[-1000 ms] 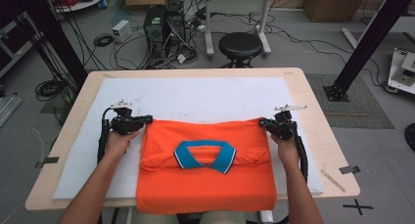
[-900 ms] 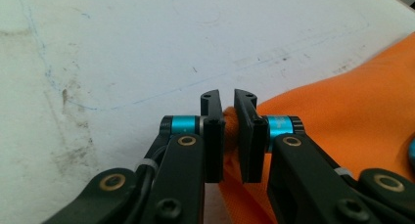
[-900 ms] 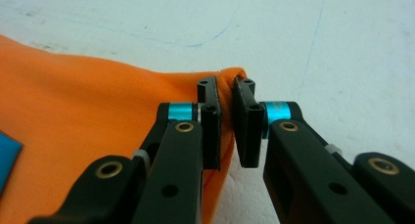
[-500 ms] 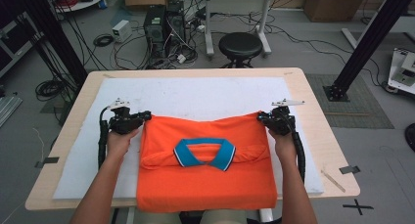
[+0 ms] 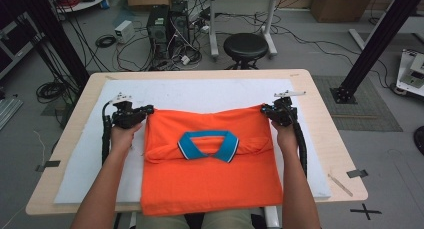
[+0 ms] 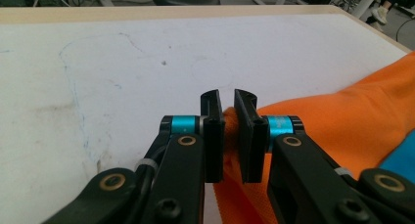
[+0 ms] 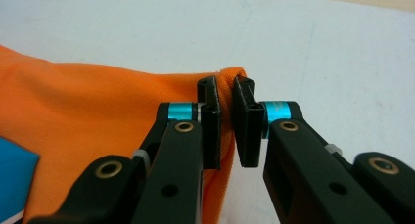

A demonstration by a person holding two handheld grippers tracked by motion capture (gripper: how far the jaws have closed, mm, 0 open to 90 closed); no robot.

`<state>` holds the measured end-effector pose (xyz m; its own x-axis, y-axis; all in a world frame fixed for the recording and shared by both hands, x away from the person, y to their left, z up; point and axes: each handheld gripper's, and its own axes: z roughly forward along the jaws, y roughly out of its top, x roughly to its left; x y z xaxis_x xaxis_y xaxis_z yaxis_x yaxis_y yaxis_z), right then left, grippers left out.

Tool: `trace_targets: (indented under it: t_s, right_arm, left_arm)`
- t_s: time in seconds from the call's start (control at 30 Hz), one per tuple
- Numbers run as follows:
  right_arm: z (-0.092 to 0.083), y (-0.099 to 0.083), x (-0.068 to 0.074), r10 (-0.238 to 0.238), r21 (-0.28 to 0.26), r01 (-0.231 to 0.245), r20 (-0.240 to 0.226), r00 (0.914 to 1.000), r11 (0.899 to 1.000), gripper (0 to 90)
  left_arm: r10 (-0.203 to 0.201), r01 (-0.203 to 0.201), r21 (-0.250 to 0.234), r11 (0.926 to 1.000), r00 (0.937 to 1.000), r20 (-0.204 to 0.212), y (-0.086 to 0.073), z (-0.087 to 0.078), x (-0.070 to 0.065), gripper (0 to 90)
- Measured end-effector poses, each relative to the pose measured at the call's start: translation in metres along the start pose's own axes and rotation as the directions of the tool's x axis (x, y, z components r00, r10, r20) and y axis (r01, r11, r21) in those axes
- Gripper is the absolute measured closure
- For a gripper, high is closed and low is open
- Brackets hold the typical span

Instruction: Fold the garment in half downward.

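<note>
An orange polo shirt (image 5: 210, 184) with a blue collar (image 5: 207, 145) lies on the white mat (image 5: 200, 95), its top part folded over so the collar faces up. My left gripper (image 5: 148, 110) sits at the fold's far left corner. In the left gripper view it (image 6: 228, 99) is shut on a bunch of the orange fabric (image 6: 342, 111). My right gripper (image 5: 263, 110) is at the far right corner. The right gripper view shows it (image 7: 226, 87) shut on the shirt's edge (image 7: 98, 106), held slightly off the mat.
The mat covers a wooden table (image 5: 322, 114). The shirt's lower hem hangs over the near edge. A thin stick (image 5: 341, 185) lies at the front right. Bare mat stretches beyond the grippers. A black stool (image 5: 245, 45) stands past the far edge.
Both grippers have moved a little toward the far side, the right one more, taking the shirt's folded edge with them. The jaws have stayed shut on the fabric.
</note>
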<state>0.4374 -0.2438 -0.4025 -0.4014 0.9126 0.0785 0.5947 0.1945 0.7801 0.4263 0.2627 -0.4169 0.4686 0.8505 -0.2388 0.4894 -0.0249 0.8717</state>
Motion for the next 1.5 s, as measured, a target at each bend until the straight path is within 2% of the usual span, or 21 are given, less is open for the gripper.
trace_targets:
  t_s: [0.07,0.27,0.33,0.37,0.47,0.53,0.6,0.67,0.7,0.73,0.77,0.83,0.9,1.0,1.03,1.13,1.2,1.27,1.33,1.4,1.5]
  right_arm:
    - [0.007,0.003,-0.004,0.017,0.006,-0.017,0.01,0.9998,1.0,83.7]
    - [0.024,-0.001,-0.014,0.037,0.021,-0.038,0.044,0.9983,0.999,83.7]
    - [0.031,-0.002,-0.02,0.073,0.004,-0.074,0.067,0.995,0.997,83.7]
    - [0.033,-0.003,-0.022,0.083,0.002,-0.083,0.073,0.9939,0.997,83.6]
    - [0.038,-0.004,-0.023,0.088,0.01,-0.089,0.076,0.9932,0.996,83.6]
    - [0.042,-0.006,-0.019,0.066,0.027,-0.069,0.106,0.9922,0.997,83.6]
    - [0.043,-0.006,-0.018,0.058,0.033,-0.062,0.112,0.992,0.998,83.5]
    - [0.041,-0.005,-0.019,0.057,0.03,-0.061,0.108,0.9925,0.998,82.5]
    - [0.038,-0.005,-0.018,0.067,0.025,-0.071,0.112,0.9914,0.997,69.2]
    - [0.037,-0.005,-0.017,0.076,0.02,-0.078,0.12,0.9899,0.997,63.4]
    - [0.034,-0.005,-0.017,0.09,0.01,-0.092,0.127,0.9878,0.996,59.4]
    - [0.031,-0.005,-0.018,0.107,0.0,-0.107,0.123,0.9867,0.994,57.9]
    - [0.02,-0.008,-0.018,0.128,-0.04,-0.124,0.128,0.9834,0.991,53.0]
    - [0.008,-0.012,-0.017,0.131,-0.047,-0.126,0.109,0.9854,0.991,50.6]
    - [0.004,-0.015,-0.017,0.136,-0.047,-0.133,0.088,0.9867,0.99,49.5]
    - [-0.003,-0.019,-0.015,0.133,-0.051,-0.129,0.076,0.9882,0.99,48.3]
    - [-0.014,-0.027,-0.012,0.132,-0.05,-0.13,0.05,0.99,0.99,47.7]
    - [-0.017,-0.03,-0.01,0.13,-0.052,-0.129,0.036,0.9908,0.99,47.7]
    - [-0.026,-0.038,-0.004,0.117,-0.059,-0.118,-0.026,0.9928,0.991,47.7]
    - [-0.028,-0.039,-0.003,0.114,-0.06,-0.116,-0.043,0.9926,0.991,48.0]
    - [-0.03,-0.046,0.007,0.067,-0.024,-0.071,-0.144,0.9872,0.997,51.7]
  left_arm:
    - [0.007,-0.007,0.016,0.9999,1.0,-0.002,0.007,0.012,0.003,82.6]
    - [0.011,-0.011,0.018,0.9998,0.9999,-0.003,0.014,0.03,0.008,82.5]
    - [0.022,-0.022,-0.009,0.9997,0.9997,-0.012,0.015,0.036,0.01,82.4]
    - [0.022,-0.022,0.003,0.9997,0.9996,-0.016,0.012,0.044,0.014,82.4]
    - [0.018,-0.018,0.034,0.9993,0.9997,-0.017,0.01,0.05,0.017,82.4]
    - [0.019,-0.018,0.027,0.9995,0.9997,-0.019,0.009,0.053,0.017,81.7]
    - [0.02,-0.019,0.028,0.9994,0.9996,-0.021,0.009,0.053,0.017,80.5]
    - [-0.002,0.002,0.013,0.9999,0.9997,-0.025,0.009,0.05,0.017,70.6]
    - [-0.027,0.027,0.0,0.9996,0.9992,-0.029,0.009,0.045,0.018,57.2]
    - [-0.027,0.027,0.0,0.9996,0.9992,-0.029,0.009,0.045,0.018,54.3]
    - [-0.033,0.033,-0.007,0.9994,0.9991,-0.026,0.008,0.041,0.018,51.6]
    - [-0.033,0.033,-0.016,0.9993,0.9994,-0.007,0.008,0.034,0.018,49.7]
    - [-0.031,0.031,-0.035,0.9989,0.9995,0.001,0.006,0.028,0.016,49.1]
    - [-0.027,0.029,-0.041,0.9987,0.9989,0.039,0.002,0.019,0.013,50.5]
    - [-0.023,0.025,-0.037,0.999,0.9983,0.054,0.0,0.016,0.011,51.4]
    - [-0.013,0.014,-0.018,0.9997,0.9964,0.083,-0.008,0.007,0.005,51.3]
    - [-0.012,0.015,-0.019,0.9997,0.9913,0.131,-0.015,-0.001,-0.004,50.0]
    - [-0.003,0.006,-0.018,0.9998,0.9893,0.146,-0.019,-0.004,-0.008,49.2]
    - [0.017,-0.017,0.0,0.9998,0.9845,0.174,-0.024,-0.009,-0.017,45.9]
    - [0.041,-0.046,0.019,0.9988,0.9801,0.194,-0.029,-0.012,-0.024,44.7]
    - [0.061,-0.078,0.072,0.9944,0.9746,0.216,-0.041,-0.019,-0.037,42.7]
